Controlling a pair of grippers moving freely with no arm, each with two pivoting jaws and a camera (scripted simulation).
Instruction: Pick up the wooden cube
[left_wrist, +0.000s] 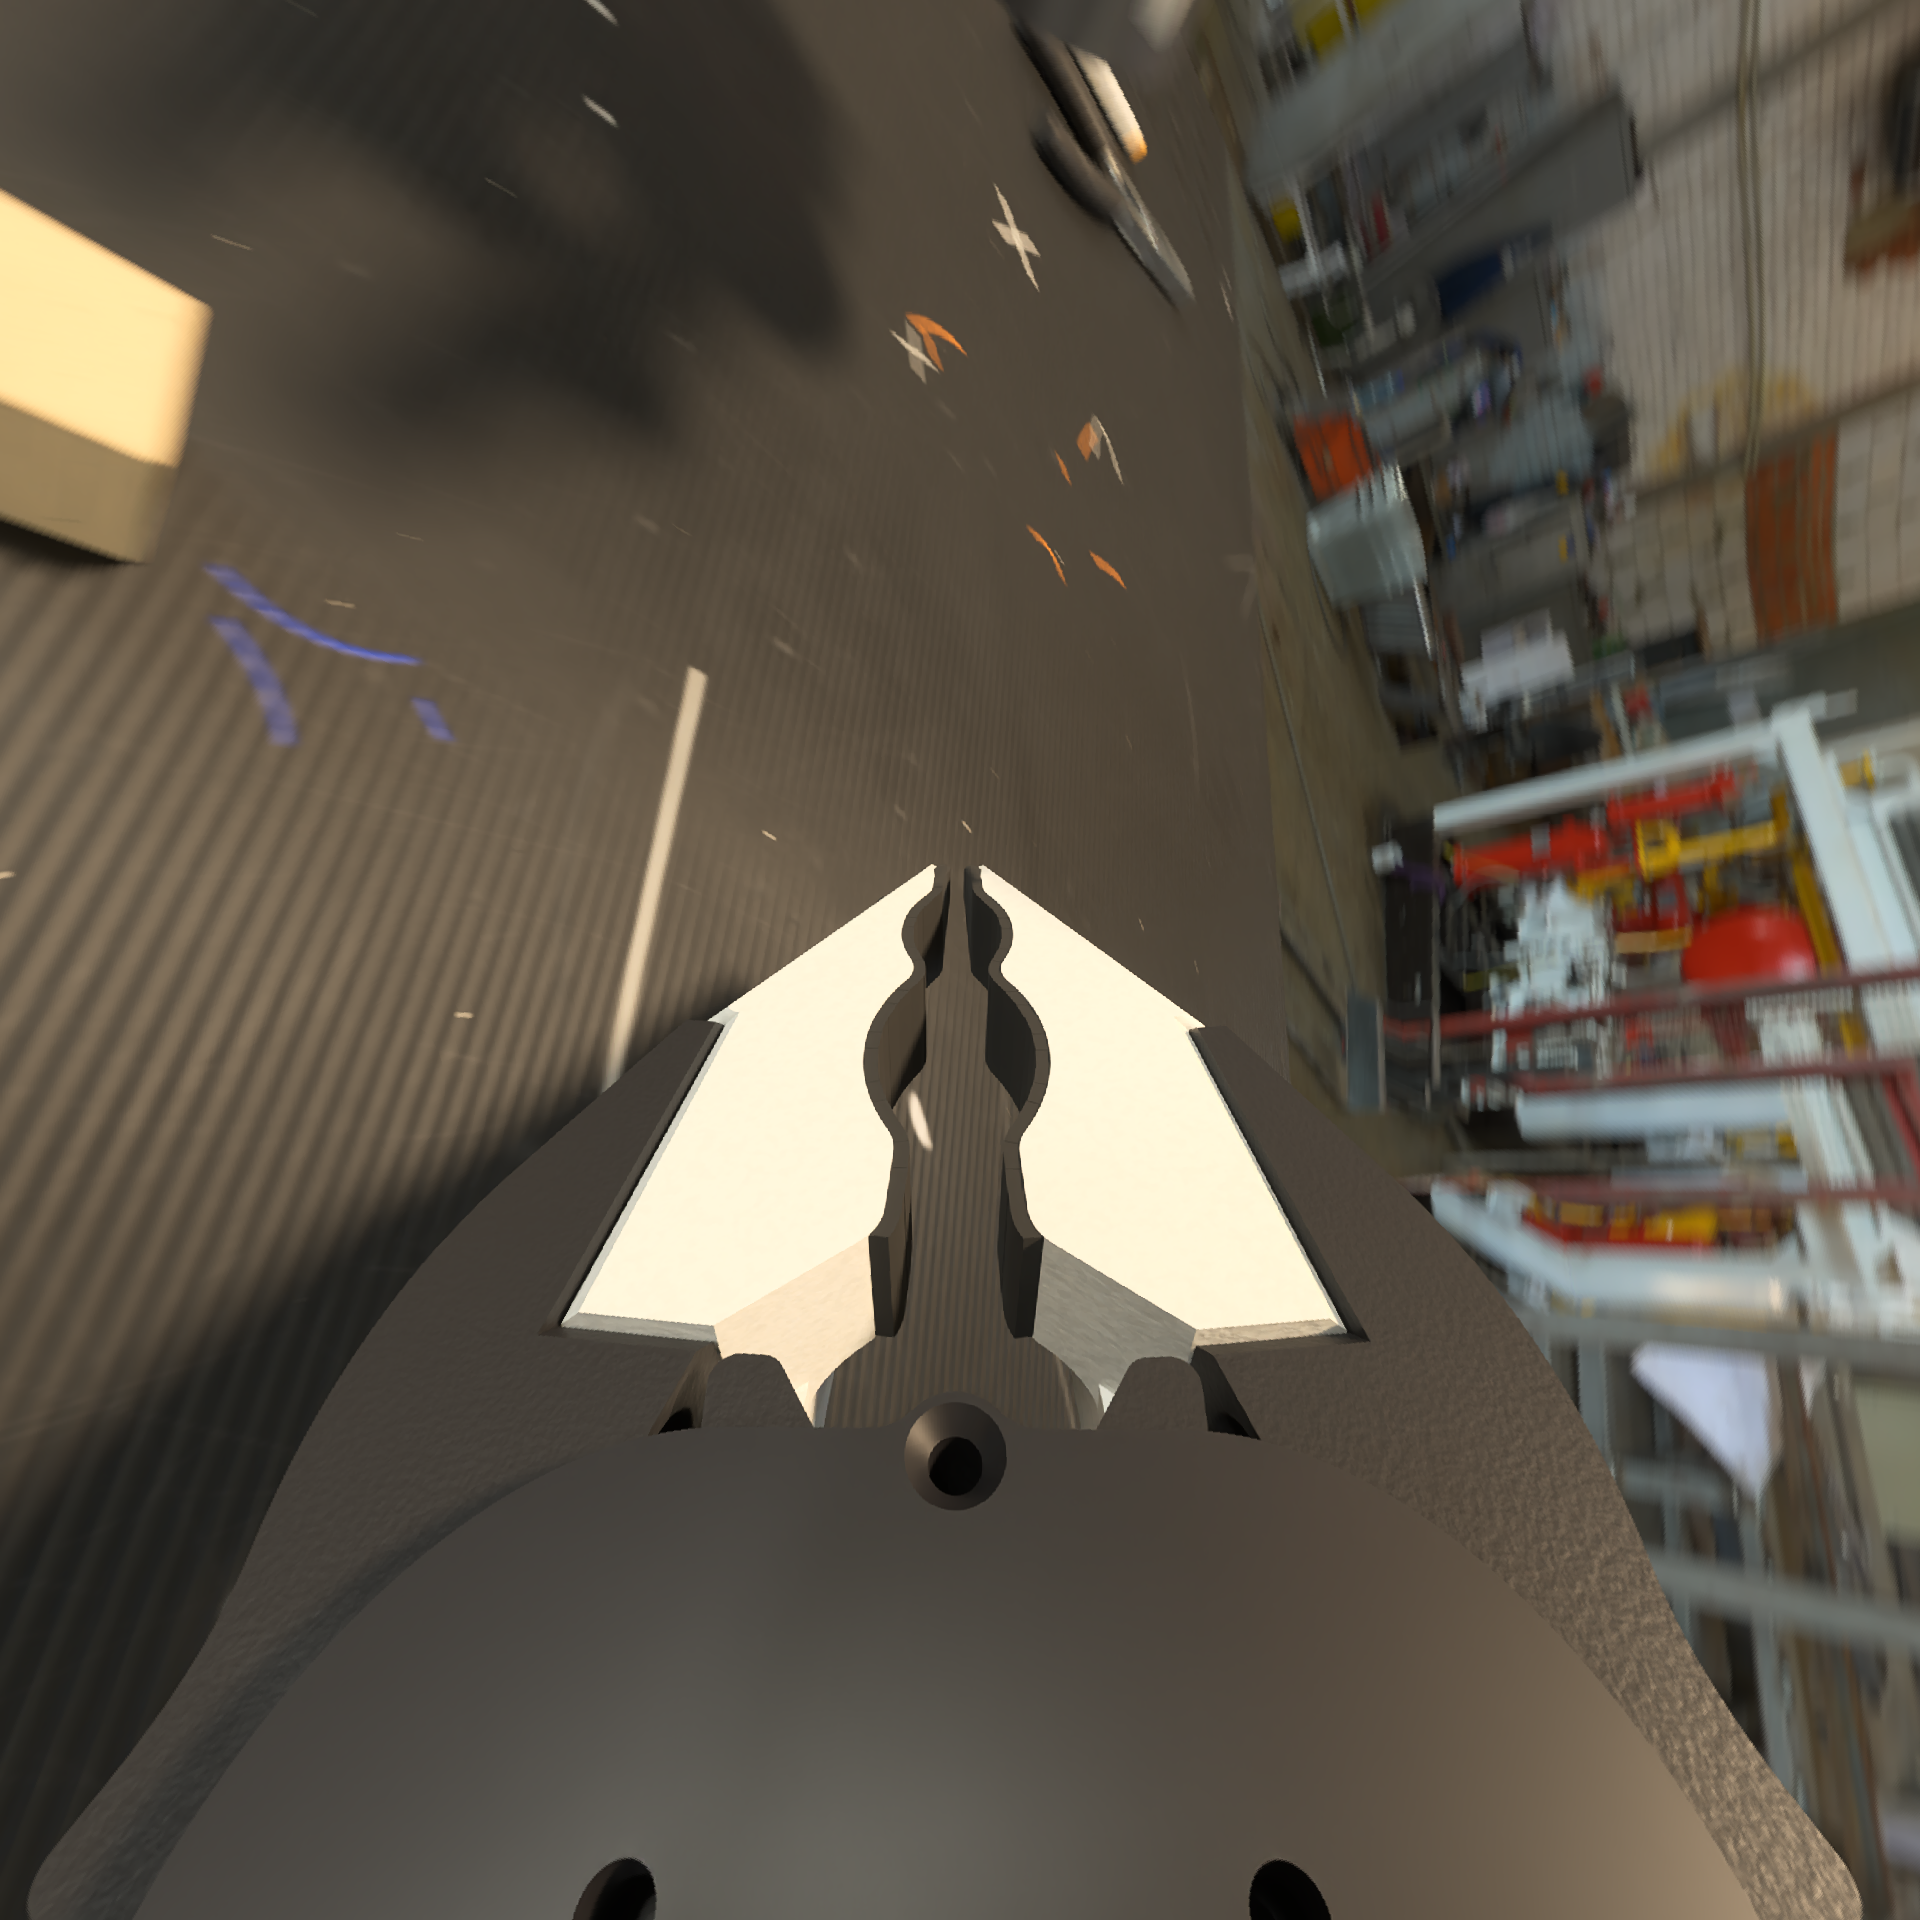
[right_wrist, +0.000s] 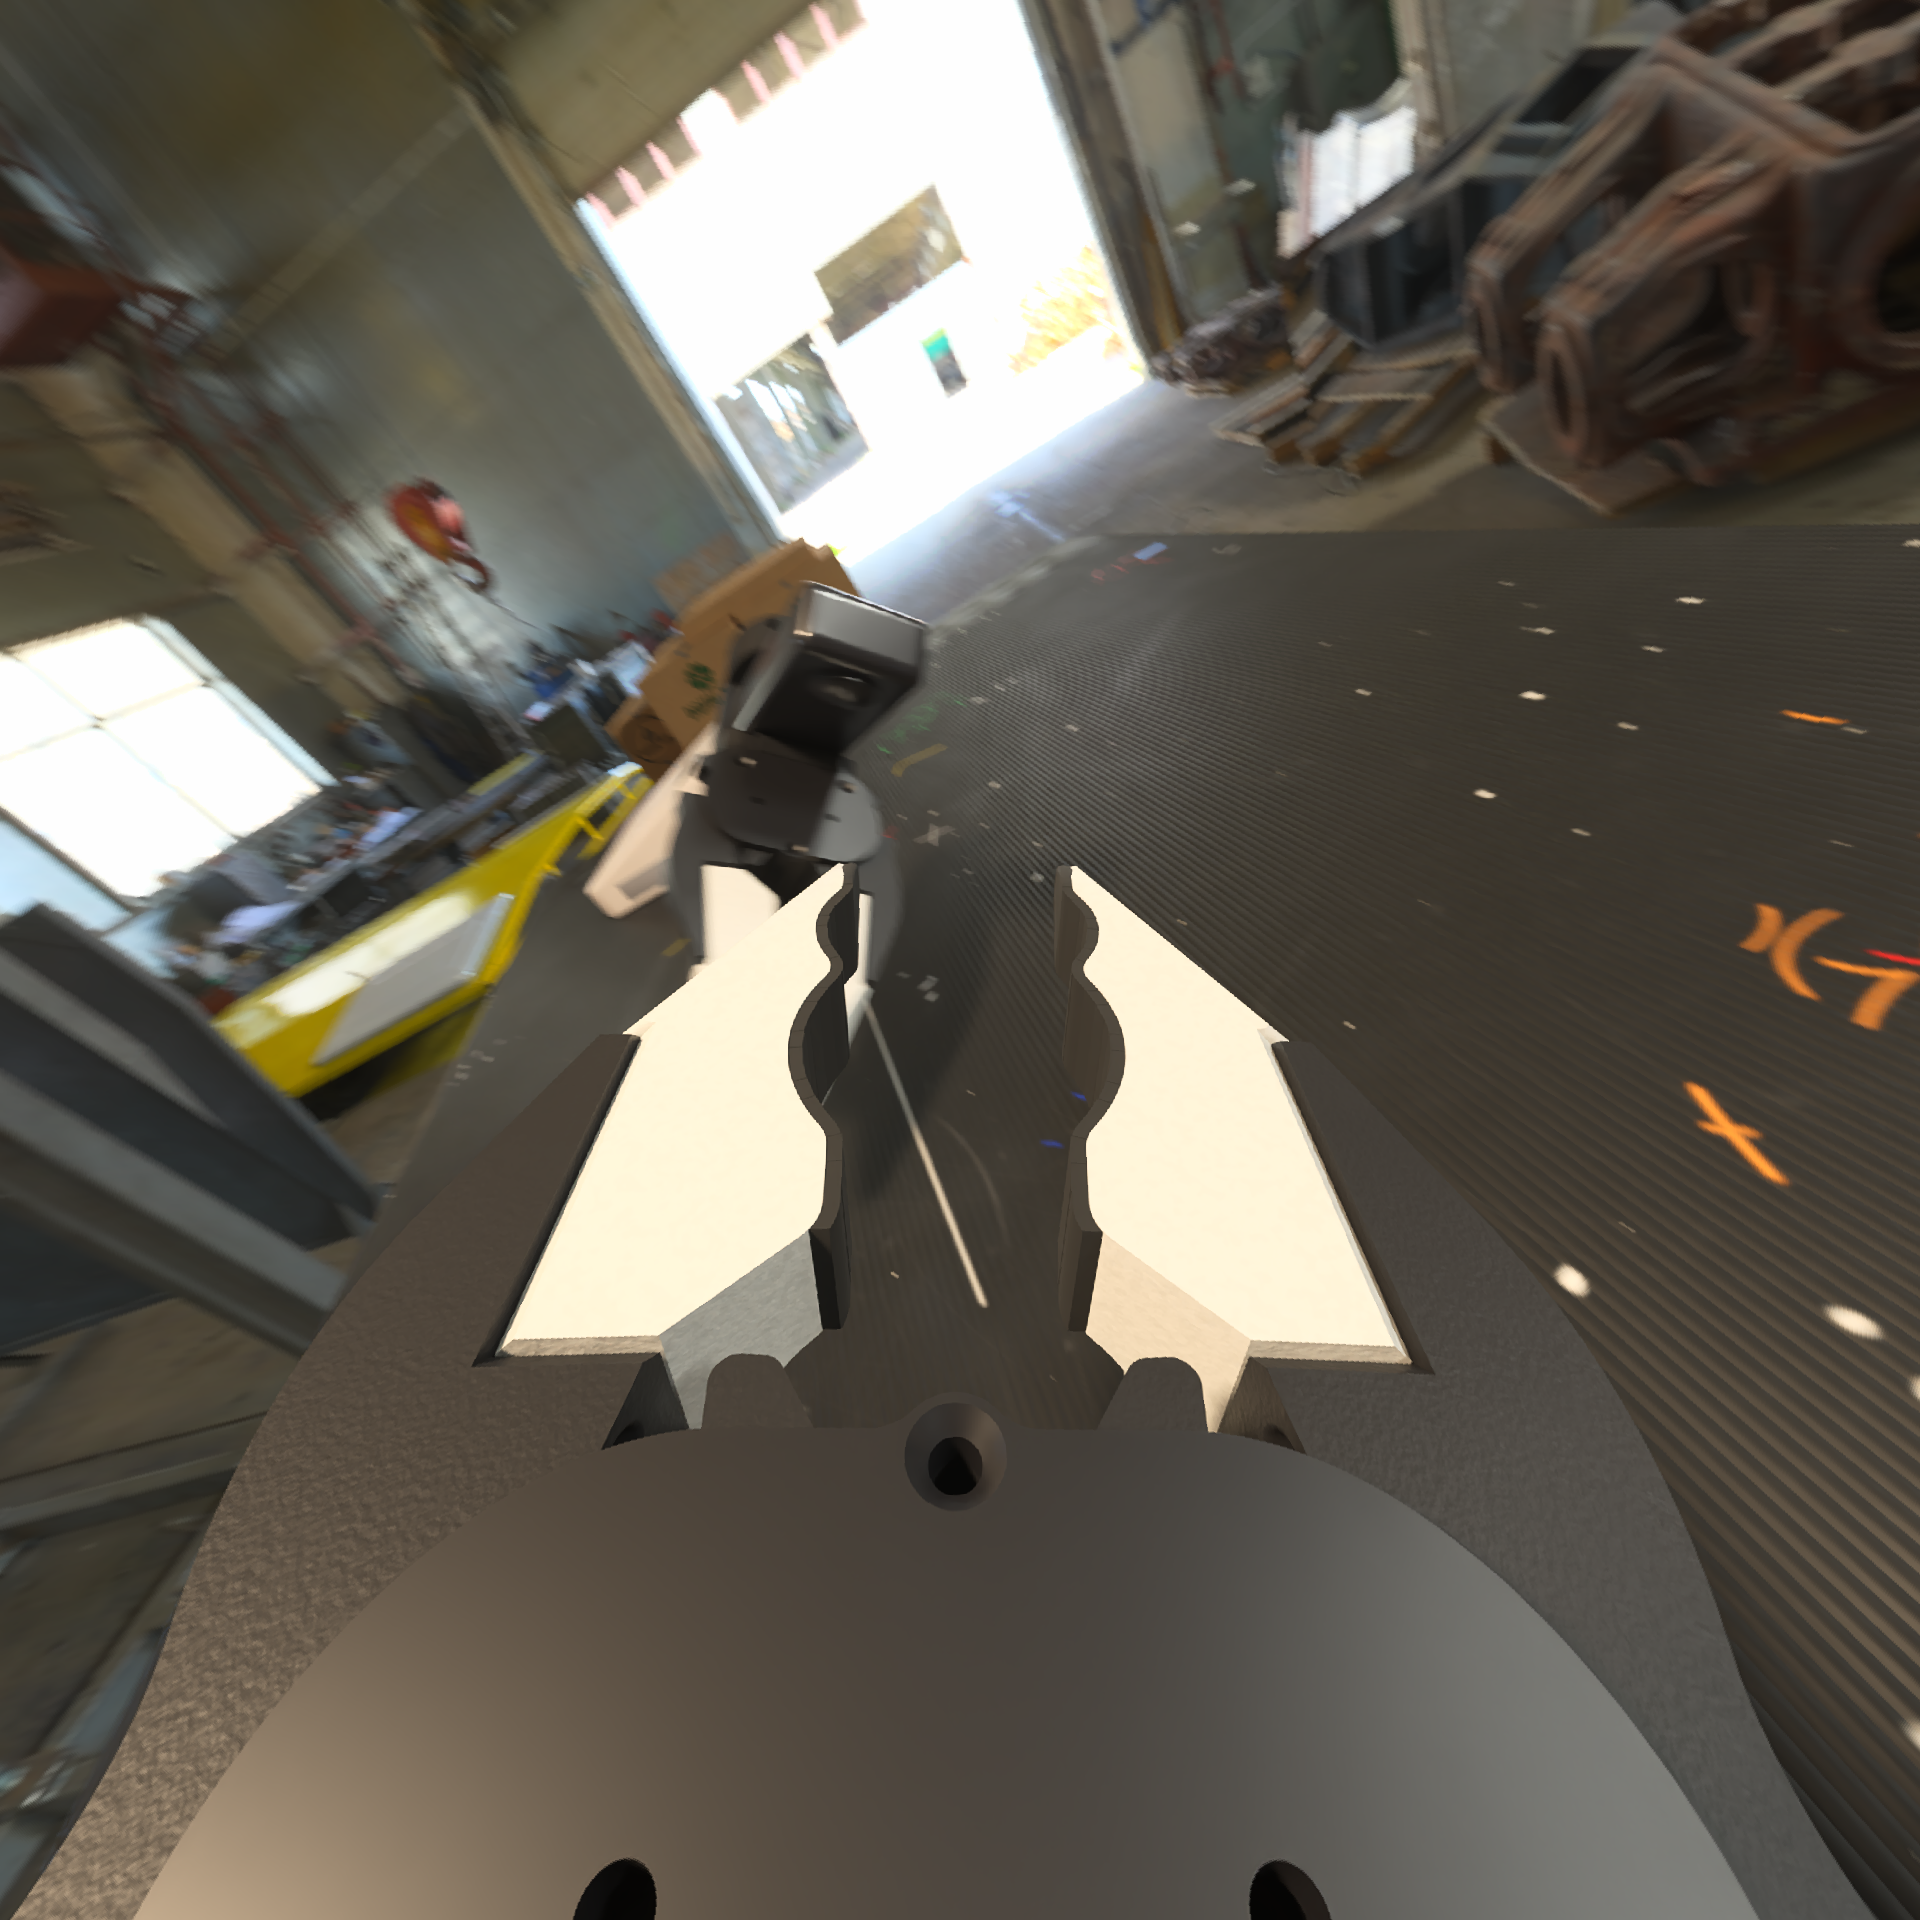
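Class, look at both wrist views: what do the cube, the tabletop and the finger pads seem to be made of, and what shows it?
Wooden cube: pale, matt, light wood by its colour; no grain shows.
Tabletop: dark grey with fine parallel ribs, perhaps a rubber or ribbed plastic mat; scuffed with paint marks.
Finger pads: cream, flat and matt, likely plastic, set in dark pebble-textured holders.

- Bare worktop ahead of the left claw; cube well off to one side.
- Right claw faces the other claw, blocking straight ahead.
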